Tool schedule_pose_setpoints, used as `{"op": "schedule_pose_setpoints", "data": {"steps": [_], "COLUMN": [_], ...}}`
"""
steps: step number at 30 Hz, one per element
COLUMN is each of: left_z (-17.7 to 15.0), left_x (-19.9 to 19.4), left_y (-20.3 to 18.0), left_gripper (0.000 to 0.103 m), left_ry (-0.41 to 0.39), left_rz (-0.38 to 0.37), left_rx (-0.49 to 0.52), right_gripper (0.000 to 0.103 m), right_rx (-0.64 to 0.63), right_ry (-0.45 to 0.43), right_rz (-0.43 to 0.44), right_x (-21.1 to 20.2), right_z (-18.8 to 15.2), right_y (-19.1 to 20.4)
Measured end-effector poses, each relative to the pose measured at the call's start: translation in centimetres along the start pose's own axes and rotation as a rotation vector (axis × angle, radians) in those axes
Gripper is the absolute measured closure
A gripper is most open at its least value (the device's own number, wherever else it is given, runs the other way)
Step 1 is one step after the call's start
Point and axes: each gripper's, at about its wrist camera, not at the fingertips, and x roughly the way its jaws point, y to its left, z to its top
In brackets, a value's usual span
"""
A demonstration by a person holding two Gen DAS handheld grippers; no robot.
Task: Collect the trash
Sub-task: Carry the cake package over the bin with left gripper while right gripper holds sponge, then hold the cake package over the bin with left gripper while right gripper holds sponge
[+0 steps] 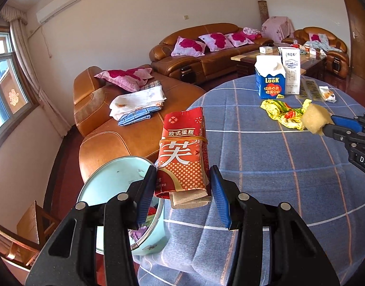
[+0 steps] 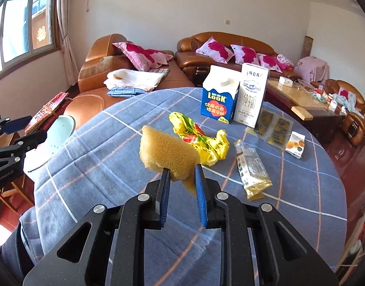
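Note:
My left gripper (image 1: 183, 175) is shut on a red cake package (image 1: 182, 155) bound with a rubber band, held above the edge of a light blue trash bin (image 1: 106, 178) at the table's left side. The bin holds some wrappers. My right gripper (image 2: 182, 174) is shut on a yellow sponge (image 2: 167, 152) and holds it above the table. A crumpled yellow wrapper (image 2: 201, 140) lies just beyond the sponge. In the left wrist view the right gripper (image 1: 325, 126) with the sponge (image 1: 315, 119) shows at the right.
The round table has a blue checked cloth (image 2: 111, 166). On it stand a blue LOOK carton (image 2: 218, 95) and a white milk carton (image 2: 252, 95). A clear gold-edged wrapper (image 2: 252, 169), dark sachets (image 2: 275, 126) and a small orange-print box (image 2: 295, 144) lie at the right. Brown leather sofas (image 1: 134, 124) stand behind.

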Motion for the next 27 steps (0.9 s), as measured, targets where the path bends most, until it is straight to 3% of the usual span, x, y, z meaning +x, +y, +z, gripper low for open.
{"op": "schedule_pose_setpoints", "data": {"steps": [13,27], "left_z": [-1.1,-1.8], "left_x": [-0.2,0.6], "left_y": [5.0,8.7], "left_gripper": [0.057,0.057], "left_ry": [-0.014,0.013], "left_rz": [0.091,0.174], "left_rx": [-0.067,-0.093], "right_gripper": [0.082,0.082], "right_rx": [-0.032,-0.072], "right_ry": [-0.072,-0.088], "right_rz": [0.050,0.104], "right_x": [2.3,4.7], "right_z": [2.7,4.0], "right_y": [5.9,10.2]}}
